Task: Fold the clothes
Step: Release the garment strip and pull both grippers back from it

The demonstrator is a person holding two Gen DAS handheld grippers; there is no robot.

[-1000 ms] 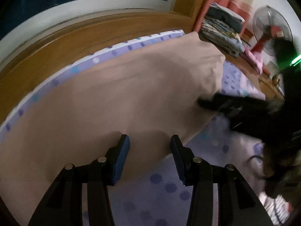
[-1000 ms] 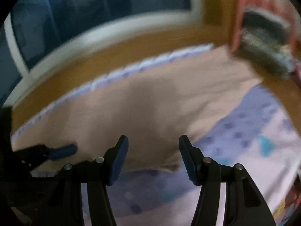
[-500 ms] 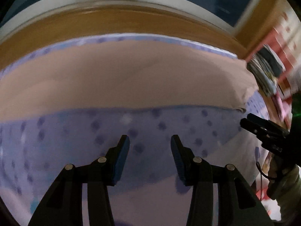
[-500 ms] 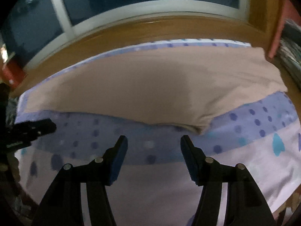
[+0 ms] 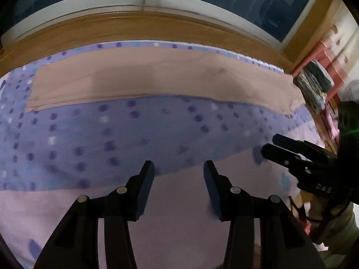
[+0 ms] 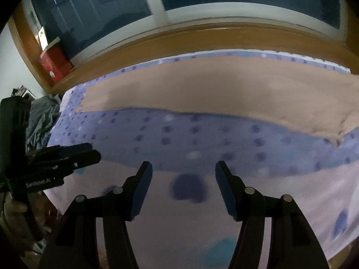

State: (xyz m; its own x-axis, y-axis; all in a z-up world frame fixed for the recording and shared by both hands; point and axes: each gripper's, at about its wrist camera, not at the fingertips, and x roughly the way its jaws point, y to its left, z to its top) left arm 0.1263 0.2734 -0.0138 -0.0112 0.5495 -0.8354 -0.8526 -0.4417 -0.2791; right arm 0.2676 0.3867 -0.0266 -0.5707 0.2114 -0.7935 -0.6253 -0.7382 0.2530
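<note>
A long tan garment (image 5: 157, 76) lies folded flat along the far side of the bed, near the window sill; it also shows in the right wrist view (image 6: 224, 89). My left gripper (image 5: 179, 168) is open and empty, held above the near part of the dotted purple sheet, well short of the garment. My right gripper (image 6: 183, 168) is open and empty too, equally far back. The right gripper shows at the right of the left wrist view (image 5: 269, 145), and the left gripper shows at the left of the right wrist view (image 6: 94, 152).
The bed sheet (image 5: 134, 139) is purple with dots, pink nearer me. A wooden sill (image 5: 157, 27) and dark window run behind the bed. Stacked clothes (image 5: 314, 83) lie at the right, a red box (image 6: 53, 65) and grey cloth (image 6: 42, 116) at the left.
Both grippers have pulled back from the tan garment toward the near edge of the bed. The garment stays flat at the far side. Both stayed open.
</note>
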